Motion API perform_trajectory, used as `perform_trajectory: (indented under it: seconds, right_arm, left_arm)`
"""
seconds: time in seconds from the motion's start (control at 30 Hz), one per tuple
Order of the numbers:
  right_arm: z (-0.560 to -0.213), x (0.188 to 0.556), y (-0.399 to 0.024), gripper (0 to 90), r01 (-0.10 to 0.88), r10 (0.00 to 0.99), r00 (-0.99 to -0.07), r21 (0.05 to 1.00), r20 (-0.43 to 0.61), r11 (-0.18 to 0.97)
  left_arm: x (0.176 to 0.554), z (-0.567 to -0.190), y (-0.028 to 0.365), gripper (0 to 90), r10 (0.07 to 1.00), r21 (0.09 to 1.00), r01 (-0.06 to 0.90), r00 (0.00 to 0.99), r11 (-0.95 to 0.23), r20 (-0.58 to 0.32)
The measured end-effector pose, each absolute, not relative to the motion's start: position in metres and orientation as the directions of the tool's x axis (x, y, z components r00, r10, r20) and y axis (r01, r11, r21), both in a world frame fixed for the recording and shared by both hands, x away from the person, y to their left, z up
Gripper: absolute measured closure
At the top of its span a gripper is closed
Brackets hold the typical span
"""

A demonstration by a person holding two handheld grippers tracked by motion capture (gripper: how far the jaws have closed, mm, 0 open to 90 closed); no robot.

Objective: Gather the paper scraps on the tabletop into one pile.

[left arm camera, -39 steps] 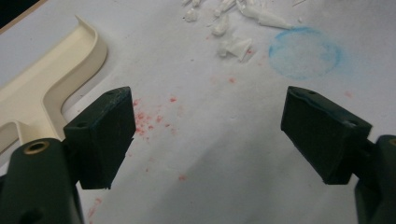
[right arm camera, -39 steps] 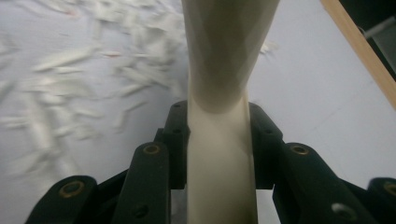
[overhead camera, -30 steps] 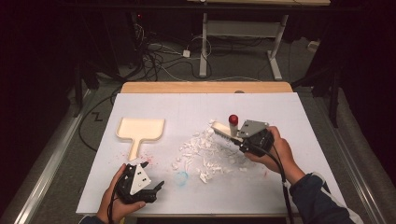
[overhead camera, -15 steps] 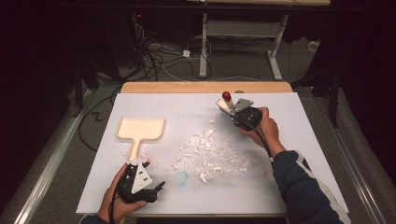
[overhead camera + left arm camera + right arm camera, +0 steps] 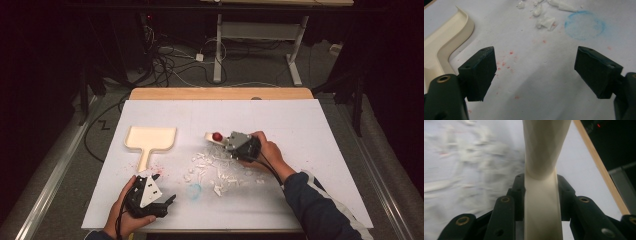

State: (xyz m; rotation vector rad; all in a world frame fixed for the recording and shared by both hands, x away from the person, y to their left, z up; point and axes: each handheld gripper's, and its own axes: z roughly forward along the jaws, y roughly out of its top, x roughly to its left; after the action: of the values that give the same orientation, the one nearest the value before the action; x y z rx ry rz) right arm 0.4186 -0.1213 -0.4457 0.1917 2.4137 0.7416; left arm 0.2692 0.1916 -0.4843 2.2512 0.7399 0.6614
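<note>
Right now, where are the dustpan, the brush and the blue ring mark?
dustpan [image 5: 150,138], high view, its flat tray.
brush [image 5: 543,202], right gripper view, handle between the jaws.
blue ring mark [image 5: 584,25], left gripper view, ring's middle.

Far strip: the white table sheet lies bare up to the wooden table edge, open for passage.
Right side: bare sheet right of the right gripper and the person's sleeve.
Centre: scattered white paper scraps block the middle, with the cream brush at their far edge.
Left: the cream plastic dustpan stands far of the left gripper.
Near centre: open sheet between the wide-apart jaws, bearing a blue chalk ring.
</note>
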Motion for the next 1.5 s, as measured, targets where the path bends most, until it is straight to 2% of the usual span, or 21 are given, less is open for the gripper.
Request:
perform_trajectory:
  seconds: [0.03, 0.13, 0.27, 0.43, 0.53, 0.6, 0.8, 1.0, 1.13, 1.23, 1.37, 1.5]
  right_arm:
    - [-0.444, 0.4, -0.123, 67.8, -0.087, 0.247, -0.836, 0.563, -0.489, 0.822]
    - [-0.439, 0.378, -0.126, 67.9, -0.143, 0.192, -0.85, 0.566, -0.491, 0.812]
    - [-0.43, 0.365, -0.131, 68.1, -0.149, 0.196, -0.838, 0.559, -0.509, 0.816]
    - [-0.405, 0.361, -0.158, 68.0, -0.075, 0.34, -0.81, 0.659, -0.478, 0.748]
    - [-0.397, 0.36, -0.171, 68.1, -0.032, 0.385, -0.799, 0.673, -0.462, 0.739]
    - [-0.392, 0.358, -0.192, 68.0, 0.054, 0.469, -0.775, 0.695, -0.424, 0.717]
    - [-0.393, 0.347, -0.23, 68.0, 0.185, 0.577, -0.731, 0.708, -0.364, 0.682]
    - [-0.402, 0.338, -0.253, 68.0, 0.306, 0.647, -0.691, 0.681, -0.321, 0.665]
    - [-0.413, 0.341, -0.258, 68.0, 0.386, 0.683, -0.645, 0.625, -0.343, 0.678]
    - [-0.414, 0.343, -0.258, 68.0, 0.404, 0.705, -0.634, 0.64, -0.318, 0.653]
    - [-0.416, 0.344, -0.242, 67.9, 0.439, 0.71, -0.649, 0.627, -0.274, 0.643]
    - [-0.421, 0.343, -0.214, 67.8, 0.424, 0.693, -0.657, 0.614, -0.298, 0.666]
  left_arm:
    - [0.268, -0.484, 0.191, 16.8, 0.658, 0.722, 0.316, 0.711, -0.616, 0.249]
    - [0.269, -0.484, 0.19, 16.8, 0.658, 0.724, 0.319, 0.713, -0.612, 0.242]
    - [0.27, -0.483, 0.191, 17.9, 0.661, 0.734, 0.325, 0.718, -0.596, 0.219]
    - [0.27, -0.482, 0.191, 18.0, 0.665, 0.741, 0.324, 0.715, -0.588, 0.215]
    - [0.27, -0.482, 0.19, 17.9, 0.662, 0.738, 0.324, 0.718, -0.592, 0.215]
    - [0.269, -0.481, 0.19, 18.0, 0.659, 0.744, 0.316, 0.721, -0.589, 0.216]
    - [0.268, -0.482, 0.189, 17.9, 0.649, 0.738, 0.312, 0.729, -0.599, 0.219]
    - [0.269, -0.481, 0.187, 17.9, 0.64, 0.731, 0.305, 0.733, -0.61, 0.229]
    - [0.269, -0.481, 0.186, 17.9, 0.634, 0.728, 0.301, 0.738, -0.616, 0.232]
    - [0.27, -0.481, 0.185, 17.9, 0.631, 0.728, 0.299, 0.741, -0.617, 0.231]
    - [0.27, -0.482, 0.184, 18.0, 0.625, 0.721, 0.3, 0.746, -0.624, 0.23]
    - [0.271, -0.482, 0.184, 18.1, 0.624, 0.723, 0.293, 0.745, -0.626, 0.238]
